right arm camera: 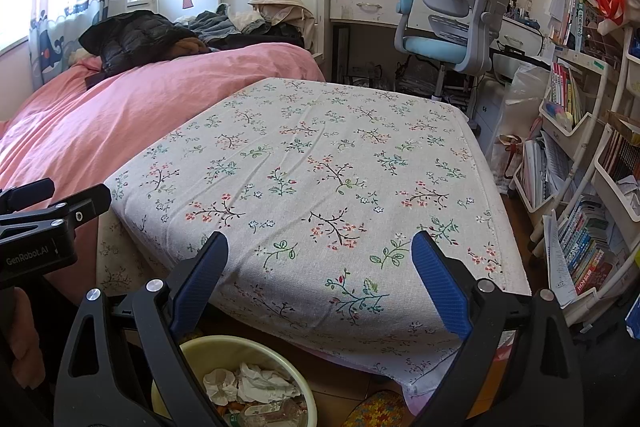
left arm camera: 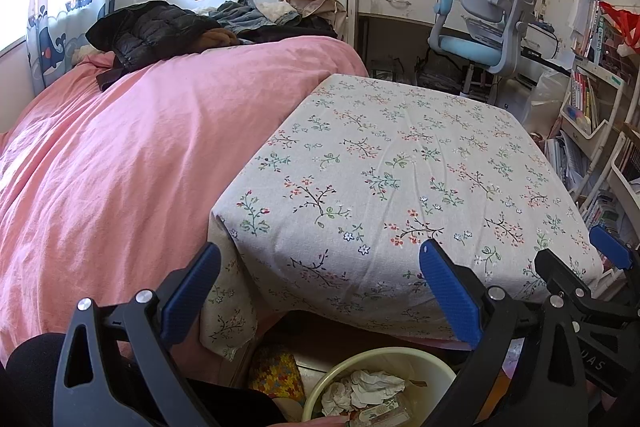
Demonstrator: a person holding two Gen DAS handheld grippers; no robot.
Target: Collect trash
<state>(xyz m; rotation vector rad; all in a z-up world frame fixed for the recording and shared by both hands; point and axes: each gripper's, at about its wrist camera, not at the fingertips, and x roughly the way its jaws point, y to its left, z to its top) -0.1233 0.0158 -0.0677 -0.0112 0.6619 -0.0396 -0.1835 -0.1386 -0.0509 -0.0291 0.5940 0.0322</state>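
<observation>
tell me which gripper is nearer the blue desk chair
Right. The right gripper sits on the chair's side; the left gripper is bedside.

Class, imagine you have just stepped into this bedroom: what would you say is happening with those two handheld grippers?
A person is tidying up trash with a handheld gripper in each hand. Both the left gripper and the right gripper are open and hold nothing, hovering at the near edge of the floral-cloth-covered table. That tabletop shows no litter. Below, on the floor, the round pale yellow waste bin already holds crumpled white tissues and a clear plastic bottle.
</observation>
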